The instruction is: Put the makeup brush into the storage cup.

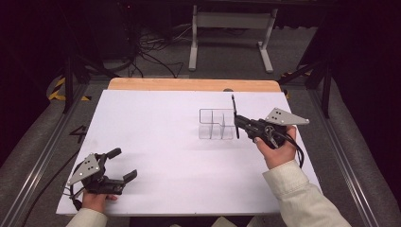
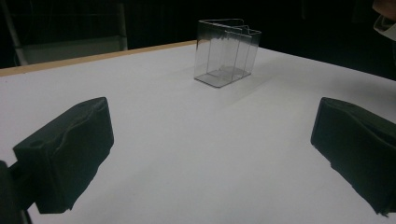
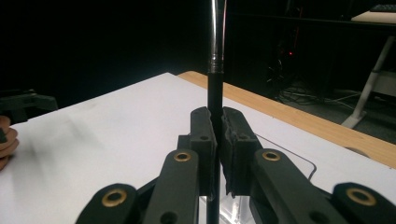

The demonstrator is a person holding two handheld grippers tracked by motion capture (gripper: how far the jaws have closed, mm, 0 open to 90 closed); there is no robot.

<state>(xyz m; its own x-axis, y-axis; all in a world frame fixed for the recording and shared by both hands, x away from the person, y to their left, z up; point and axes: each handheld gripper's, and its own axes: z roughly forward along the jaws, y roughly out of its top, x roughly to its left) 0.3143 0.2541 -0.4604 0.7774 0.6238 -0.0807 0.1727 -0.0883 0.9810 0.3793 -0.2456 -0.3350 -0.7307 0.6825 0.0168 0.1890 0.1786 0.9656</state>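
Right gripper [image 1: 238, 122] jaws clamped on upright black pen [image 1: 234, 116], long axis vertical, just right of clear organizer [image 1: 216, 124]; left gripper [image 1: 119, 164] wide open, empty, well apart at near left of tabletop [image 1: 156, 142]

Bright tabletop, dark surroundings, perhaps slightly soft

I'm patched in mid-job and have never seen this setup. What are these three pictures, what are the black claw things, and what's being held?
A person holds hand-operated tongs in each hand. The high view looks down on a white table; the other two views come from cameras riding on each tool. On the table stands a clear divided organizer. The right tongs are shut on a thin black pen-like stick, held upright close by the organizer. The left tongs rest open near the table's front left corner, holding nothing.
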